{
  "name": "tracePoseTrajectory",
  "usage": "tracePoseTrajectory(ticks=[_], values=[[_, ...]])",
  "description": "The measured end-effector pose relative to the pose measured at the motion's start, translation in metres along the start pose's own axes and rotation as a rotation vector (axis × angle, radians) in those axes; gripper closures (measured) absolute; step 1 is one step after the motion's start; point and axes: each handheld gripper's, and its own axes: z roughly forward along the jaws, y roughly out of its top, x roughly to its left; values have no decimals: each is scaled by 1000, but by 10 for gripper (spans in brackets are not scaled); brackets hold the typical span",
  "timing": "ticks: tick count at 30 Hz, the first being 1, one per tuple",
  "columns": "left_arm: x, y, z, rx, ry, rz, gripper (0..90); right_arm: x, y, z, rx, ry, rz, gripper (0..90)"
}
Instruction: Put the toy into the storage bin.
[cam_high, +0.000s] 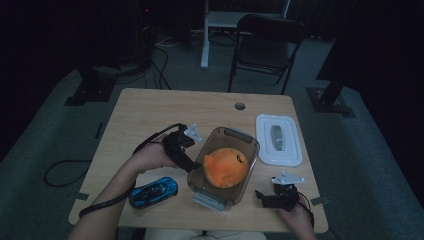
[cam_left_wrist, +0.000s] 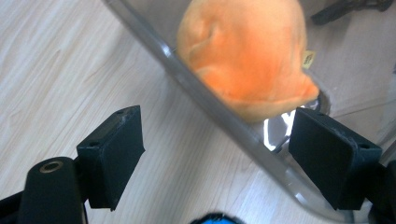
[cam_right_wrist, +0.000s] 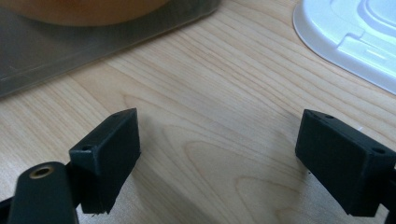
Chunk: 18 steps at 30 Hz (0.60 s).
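— Right tongs (cam_high: 266, 196) by the counter's (cam_high: 150, 107) near edge: spread wide, nothing between them.
— And left?
— My left tongs (cam_high: 192, 166) gape at the clear tub's (cam_high: 235, 135) wall; orange plush (cam_high: 226, 166) sits inside, mid-counter.

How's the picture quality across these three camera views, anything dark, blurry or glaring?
High view: dim and underexposed, the room behind the table nearly black. Left gripper view: bright, the orange plush toy soft and out of focus, with a white glint on the clear container wall. Right gripper view: well lit, wood grain sharp, the white lid slightly washed out.
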Motion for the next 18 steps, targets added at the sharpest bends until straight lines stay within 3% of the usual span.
tracePoseTrajectory(ticks=[11,18], values=[[3,-31,-9,-12,30,-35,188,0,0,0,3,3,-6,125],[5,-51,-13,1,59,-109,146,0,1,1,6,5,-7,125]])
